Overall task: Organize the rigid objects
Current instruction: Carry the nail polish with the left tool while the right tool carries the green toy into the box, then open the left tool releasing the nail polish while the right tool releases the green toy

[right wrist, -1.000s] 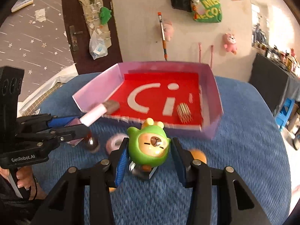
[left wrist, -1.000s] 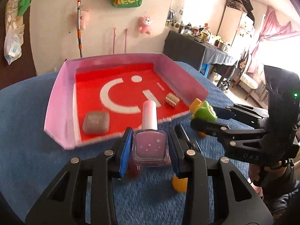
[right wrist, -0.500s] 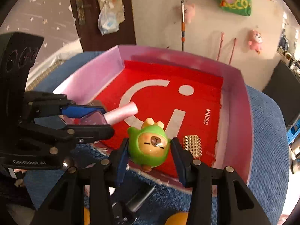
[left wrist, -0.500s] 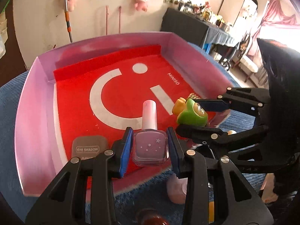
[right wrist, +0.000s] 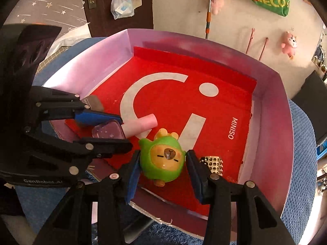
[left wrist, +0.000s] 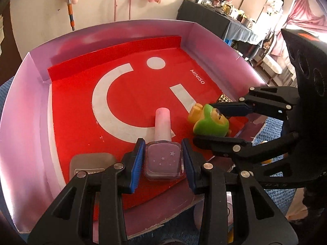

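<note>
Both tools are clamped on small things above the near part of a shallow pink box (left wrist: 18,102) with a red floor. Left tool (left wrist: 163,160) grips a square lilac nail polish bottle (left wrist: 162,162) by its two flat sides, blue pads pressing on the glass; the bottle's pale pink cap (left wrist: 162,125) points away from the camera toward the middle of the box. In the right wrist view the same bottle (right wrist: 109,131) shows side-on, with the cap lying nearly level over the white curved logo on the floor.

Right tool (right wrist: 163,164) is closed on a green round toy figure (right wrist: 162,159) with an orange-tan face and yellow ears, one pad against each flank. The toy sits just beside the bottle's cap, to its right, and the two tools stand close together without visibly touching.

Inside the box, a grey eye-shadow compact (left wrist: 91,163) lies at the near left corner, partly hidden behind the left tool. A small gold studded piece (right wrist: 212,163) lies near the right wall, just beside the right tool's finger. Small white lettering "MINISO" (right wrist: 232,128) is printed on the red floor. The box rests on a blue textured surface (right wrist: 300,163); whether it is a table cannot be told.
</note>
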